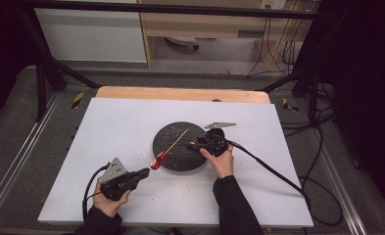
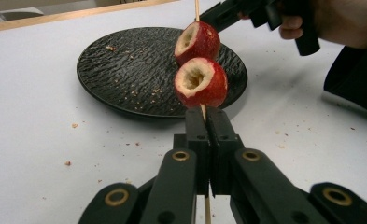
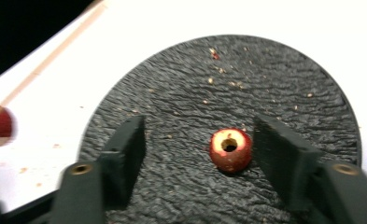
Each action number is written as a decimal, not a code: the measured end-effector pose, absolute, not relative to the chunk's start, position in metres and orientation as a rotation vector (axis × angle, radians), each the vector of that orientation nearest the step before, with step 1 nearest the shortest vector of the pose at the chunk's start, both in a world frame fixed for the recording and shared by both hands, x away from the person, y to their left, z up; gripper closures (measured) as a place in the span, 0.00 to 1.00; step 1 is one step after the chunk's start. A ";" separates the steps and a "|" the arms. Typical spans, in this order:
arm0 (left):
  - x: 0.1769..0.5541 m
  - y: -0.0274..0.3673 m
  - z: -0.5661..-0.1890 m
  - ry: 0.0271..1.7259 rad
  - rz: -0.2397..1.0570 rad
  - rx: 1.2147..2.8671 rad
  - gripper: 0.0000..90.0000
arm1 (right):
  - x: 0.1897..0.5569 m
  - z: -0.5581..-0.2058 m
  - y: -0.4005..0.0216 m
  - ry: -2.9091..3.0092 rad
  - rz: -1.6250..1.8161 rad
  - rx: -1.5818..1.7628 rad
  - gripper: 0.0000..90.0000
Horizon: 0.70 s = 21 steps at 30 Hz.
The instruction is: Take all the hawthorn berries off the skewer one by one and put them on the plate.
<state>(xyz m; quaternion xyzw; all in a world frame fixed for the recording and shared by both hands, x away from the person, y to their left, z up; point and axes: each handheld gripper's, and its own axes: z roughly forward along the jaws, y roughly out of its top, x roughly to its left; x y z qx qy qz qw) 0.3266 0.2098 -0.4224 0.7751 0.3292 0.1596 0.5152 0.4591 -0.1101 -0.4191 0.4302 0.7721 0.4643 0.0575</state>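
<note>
My left gripper (image 1: 143, 172) (image 2: 204, 112) is shut on the lower end of a thin wooden skewer (image 1: 175, 142) (image 2: 196, 7). Two cored red fruits (image 1: 158, 159) (image 2: 201, 81) are threaded on it just above the jaws, and the skewer leans over a round black plate (image 1: 180, 159) (image 2: 125, 70). My right gripper (image 1: 196, 144) (image 3: 200, 140) hovers low over the plate's right side with its jaws apart. A third cored red fruit (image 3: 231, 149) sits on the plate (image 3: 246, 79) between them, nearer the right jaw, and neither pad presses on it.
The plate stands mid-table on a white board (image 1: 107, 127), with crumbs scattered on both. A wooden strip (image 1: 180, 93) runs along the board's far edge. A cable (image 1: 268, 169) trails right from my right gripper. A black frame surrounds the table.
</note>
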 end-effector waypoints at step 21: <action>0.325 0.197 -0.425 0.763 0.364 1.884 0.98 | 0.402 -0.395 -0.127 2.378 1.492 1.137 0.03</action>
